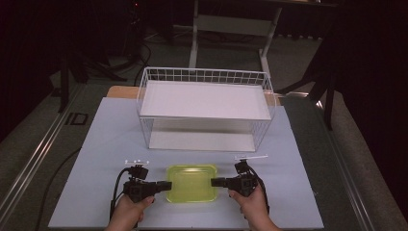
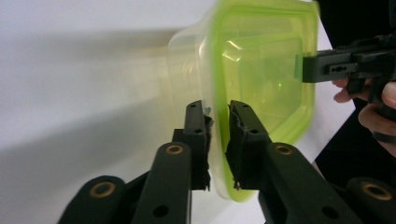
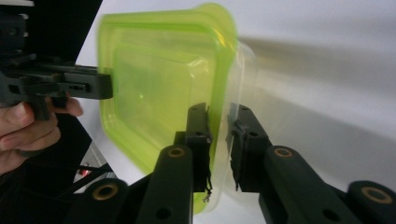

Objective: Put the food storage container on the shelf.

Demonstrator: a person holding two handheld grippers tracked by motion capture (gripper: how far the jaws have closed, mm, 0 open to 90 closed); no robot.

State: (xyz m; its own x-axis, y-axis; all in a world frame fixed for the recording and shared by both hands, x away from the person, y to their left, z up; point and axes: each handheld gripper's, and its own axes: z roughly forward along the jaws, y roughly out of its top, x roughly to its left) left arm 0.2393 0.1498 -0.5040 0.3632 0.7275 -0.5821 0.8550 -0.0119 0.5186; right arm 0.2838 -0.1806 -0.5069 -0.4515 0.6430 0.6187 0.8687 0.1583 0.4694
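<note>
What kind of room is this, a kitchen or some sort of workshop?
Most likely a lab or recording studio, not a kitchen. A plain white table carries just a white wire basket and a green container, cables trail over the floor, and dark stands and a desk frame stand behind.

Container (image 1: 191, 183) on table (image 1: 110, 134), before wire basket (image 1: 204, 108)

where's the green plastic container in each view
High view: the translucent green plastic container sits low centre on the table, between the two grippers.
Left gripper view: upper centre-right, its rim between the black fingers.
Right gripper view: centre-left, rim between the fingers.
Shared landmark: the container's bright green lip.
</note>
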